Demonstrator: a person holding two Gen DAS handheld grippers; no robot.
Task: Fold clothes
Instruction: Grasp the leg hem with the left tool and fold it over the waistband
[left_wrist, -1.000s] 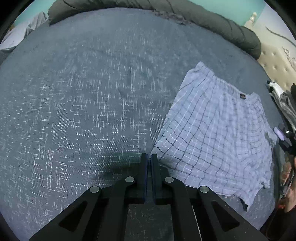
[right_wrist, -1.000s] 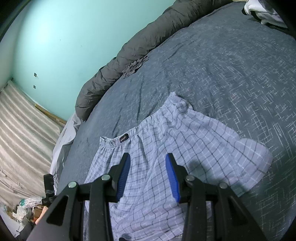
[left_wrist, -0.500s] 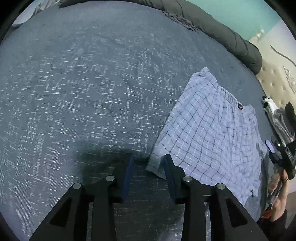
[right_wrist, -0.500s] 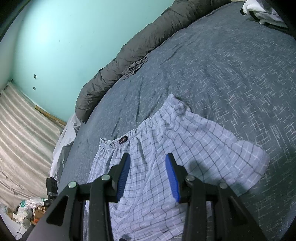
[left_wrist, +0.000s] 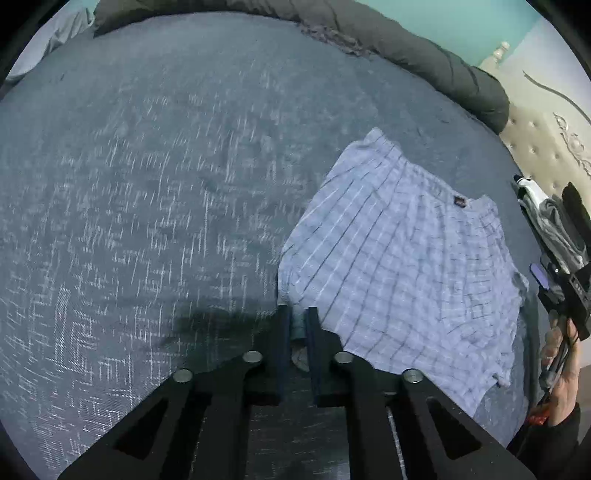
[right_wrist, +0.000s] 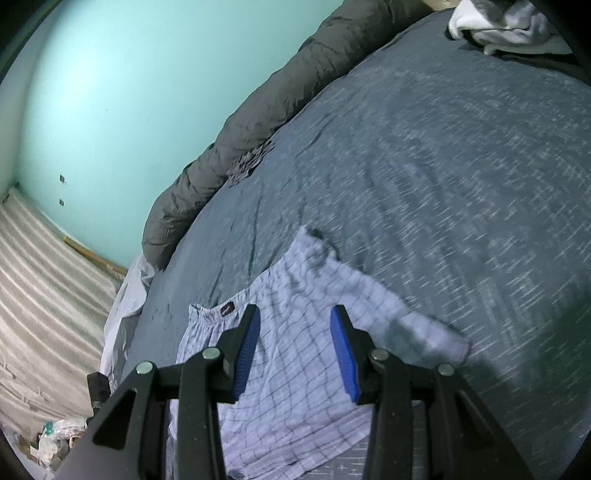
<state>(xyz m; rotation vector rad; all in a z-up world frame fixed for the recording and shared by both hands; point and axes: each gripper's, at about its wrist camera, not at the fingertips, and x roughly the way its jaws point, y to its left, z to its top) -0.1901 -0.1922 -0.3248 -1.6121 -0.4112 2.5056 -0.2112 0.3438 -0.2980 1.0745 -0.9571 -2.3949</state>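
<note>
Pale blue checked shorts (left_wrist: 399, 266) lie flat on the dark grey bed cover (left_wrist: 147, 184), waistband and dark label at the far side. My left gripper (left_wrist: 297, 317) is shut on their near left hem corner, and a wad of cloth shows between its fingers. In the right wrist view the shorts (right_wrist: 295, 354) lie under my right gripper (right_wrist: 294, 317), which hovers open above them with nothing between its blue pads (right_wrist: 343, 354). That right gripper (left_wrist: 565, 291) and the hand (left_wrist: 561, 380) holding it show at the left wrist view's right edge.
A rolled dark grey duvet (left_wrist: 424, 48) (right_wrist: 251, 122) runs along the bed's far edge below a teal wall. White clothes (right_wrist: 498, 22) lie at the far corner. Grey and white garments (left_wrist: 550, 218) sit beside a tufted headboard (left_wrist: 546, 147).
My left gripper opened, moved onto the shorts' near left corner and shut on it; the corner now bunches up. The right gripper drifted a little and stayed open.
</note>
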